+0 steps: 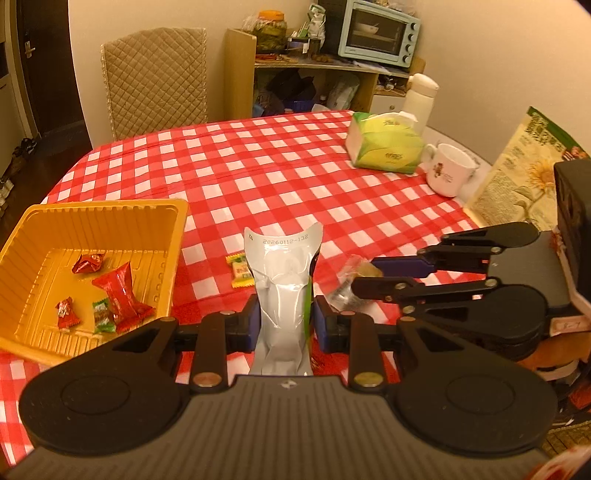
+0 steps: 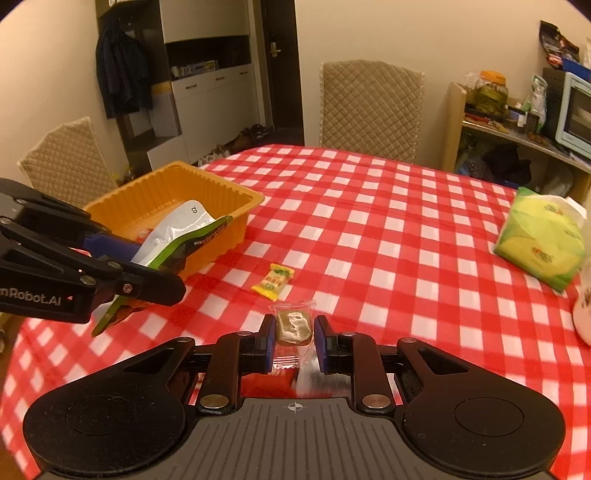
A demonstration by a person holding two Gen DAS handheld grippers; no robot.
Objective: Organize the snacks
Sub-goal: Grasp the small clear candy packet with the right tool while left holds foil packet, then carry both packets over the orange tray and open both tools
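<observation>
My left gripper (image 1: 284, 317) is shut on a silver and green snack pouch (image 1: 280, 291), which stands upright between the fingers just right of the orange tray (image 1: 103, 221). Several wrapped candies (image 1: 118, 291), red and green, lie in that tray. My right gripper (image 2: 293, 328) is shut on a clear-wrapped brown snack (image 2: 293, 325), held a little above the checked cloth. A yellow candy (image 2: 273, 282) lies on the cloth between the two grippers. In the right wrist view the left gripper (image 2: 159, 269) holds the pouch (image 2: 173, 229) in front of the tray (image 2: 221, 182).
A green tissue pack (image 1: 384, 147), a white mug (image 1: 448, 173), a white flask (image 1: 419, 96) and a sunflower-printed box (image 1: 517, 177) stand at the table's right side. Quilted chairs (image 2: 369, 107) stand behind the table, and a shelf holds a toaster oven (image 1: 380, 33).
</observation>
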